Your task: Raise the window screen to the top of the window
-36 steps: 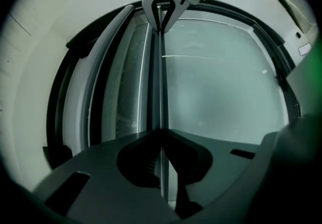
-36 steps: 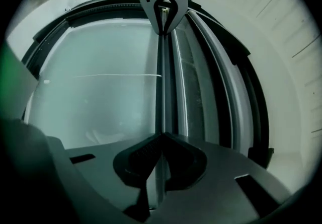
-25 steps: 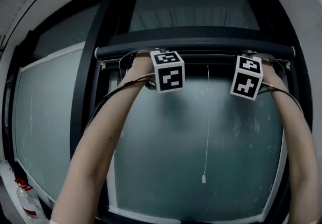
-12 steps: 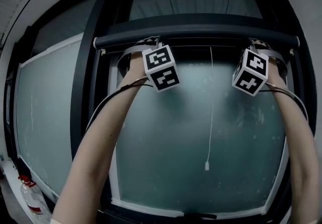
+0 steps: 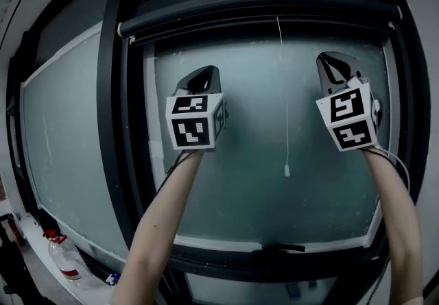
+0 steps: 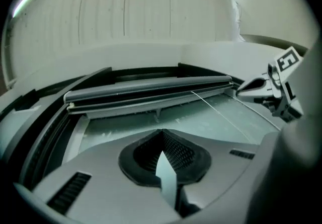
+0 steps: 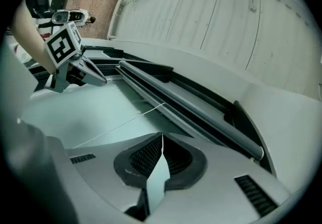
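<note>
Sitting rolled at the top of the window (image 5: 233, 180), the window screen (image 5: 260, 12) is judged light and flimsy, best taken by its stiff rail (image 5: 260, 31). Below it, the left tool (image 5: 204, 76), just closed on nothing, and the right tool (image 5: 335, 67) are held clenched.

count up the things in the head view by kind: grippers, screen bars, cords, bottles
grippers: 2, left gripper and right gripper
window screen bar: 1
pull cord: 1
bottle: 1
total: 5
</note>
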`<state>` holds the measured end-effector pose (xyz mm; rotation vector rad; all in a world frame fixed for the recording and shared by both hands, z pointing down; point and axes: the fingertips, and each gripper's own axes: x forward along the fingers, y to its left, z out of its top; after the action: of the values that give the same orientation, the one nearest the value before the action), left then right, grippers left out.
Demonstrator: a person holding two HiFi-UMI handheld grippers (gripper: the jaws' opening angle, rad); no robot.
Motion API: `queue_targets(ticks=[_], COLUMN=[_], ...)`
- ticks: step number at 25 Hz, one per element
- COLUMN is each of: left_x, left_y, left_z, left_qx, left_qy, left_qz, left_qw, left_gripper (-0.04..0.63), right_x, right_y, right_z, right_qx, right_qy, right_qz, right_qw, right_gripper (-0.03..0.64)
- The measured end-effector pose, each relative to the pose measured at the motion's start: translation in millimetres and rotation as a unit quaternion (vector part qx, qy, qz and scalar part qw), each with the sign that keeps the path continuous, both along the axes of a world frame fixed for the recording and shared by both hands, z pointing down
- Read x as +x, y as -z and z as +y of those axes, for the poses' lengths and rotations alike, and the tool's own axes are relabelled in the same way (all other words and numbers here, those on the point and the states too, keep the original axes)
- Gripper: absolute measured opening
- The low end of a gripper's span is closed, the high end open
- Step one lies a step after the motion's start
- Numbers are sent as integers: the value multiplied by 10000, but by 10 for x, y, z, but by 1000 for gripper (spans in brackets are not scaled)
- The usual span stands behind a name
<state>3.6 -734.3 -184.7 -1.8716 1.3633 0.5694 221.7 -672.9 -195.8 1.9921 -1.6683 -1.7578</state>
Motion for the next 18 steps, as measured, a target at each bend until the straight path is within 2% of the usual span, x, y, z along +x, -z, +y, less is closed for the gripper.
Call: queue_targets(ticks=[2,6,10,12,14,18], left_x=[12,83,290,304,268,207], left_y=[-366,-1187,-2157,-2769,-3379,-4453], left_z=[26,134,184,198,212,386], left_qx=[-139,-471,-1028,-1357,-1756,-2646], left_qy=[-202,-505,-569,-504,-465,-974], left_qz=[177,557,508,481,553,952], left_qw=[9995,9961,9918,9883,9818,9547], left_gripper=[3,5,3,3,3,3], right_x=[-30,-41,22,-7,-40,21], right_y=[-419,-1273,-2100,-2579,-3048,-3955], right_z=[-62,-148,-113,-80,-26,180], right_qx=[-207,-774,-1077,-1380,-1675,-2129], right_qy=[213,936,1408,1685,1867,1707], right_qz=[-75,-646,-1327,-1681,-1994,-2298], right_qw=[9995,9905,9752,9614,9473,9342], right_gripper=[14,8,8,8,8,8])
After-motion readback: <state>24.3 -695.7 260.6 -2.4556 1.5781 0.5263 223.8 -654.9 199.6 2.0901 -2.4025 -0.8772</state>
